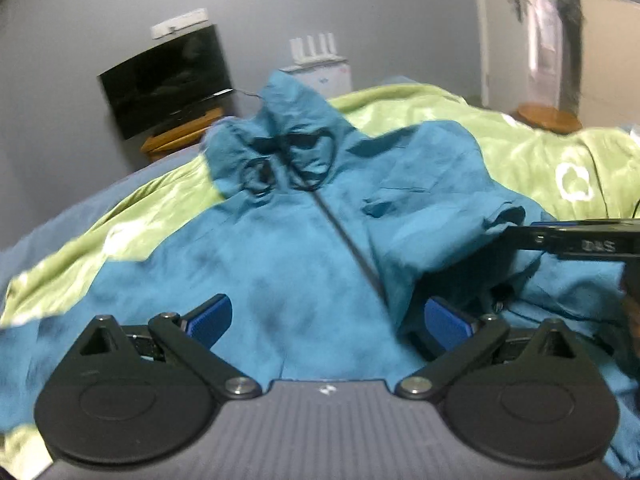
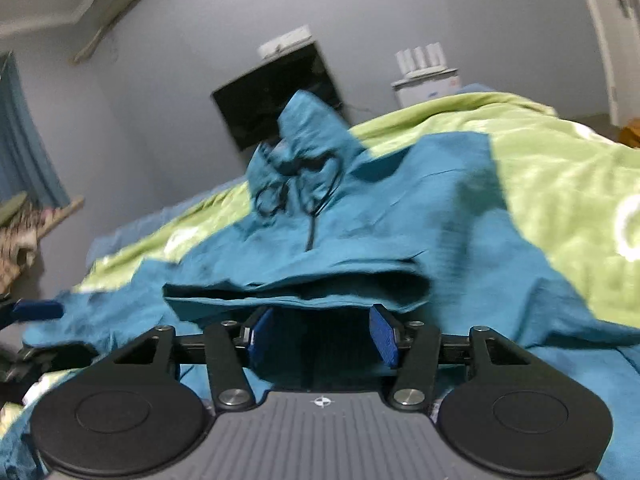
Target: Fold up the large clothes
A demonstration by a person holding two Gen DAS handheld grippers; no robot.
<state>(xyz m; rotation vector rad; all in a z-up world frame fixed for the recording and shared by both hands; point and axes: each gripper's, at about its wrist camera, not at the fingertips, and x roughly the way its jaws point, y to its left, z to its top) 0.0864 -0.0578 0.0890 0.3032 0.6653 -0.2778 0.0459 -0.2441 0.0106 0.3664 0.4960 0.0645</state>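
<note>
A teal hooded jacket (image 1: 280, 248) lies front up on a green bedspread (image 1: 420, 108), its hood (image 1: 292, 120) at the far end and its dark zip running toward me. My left gripper (image 1: 328, 320) hovers over the lower front, jaws wide open, nothing between the blue pads (image 1: 210, 318). The right gripper's black body (image 1: 580, 240) reaches in from the right over a rumpled sleeve. In the right wrist view my right gripper (image 2: 323, 334) is open. A folded-over layer of the jacket (image 2: 296, 284) lies just ahead of its pads (image 2: 384, 334), which press on nothing. The left gripper's pad (image 2: 38, 310) shows at the left edge.
A black television (image 1: 168, 80) stands on a wooden stand (image 1: 180, 136) against the grey far wall, beside a white appliance (image 1: 324, 72). A door (image 1: 520, 20) and a round wooden table (image 1: 548, 118) are at the right. A blue curtain (image 2: 24, 148) hangs at the left.
</note>
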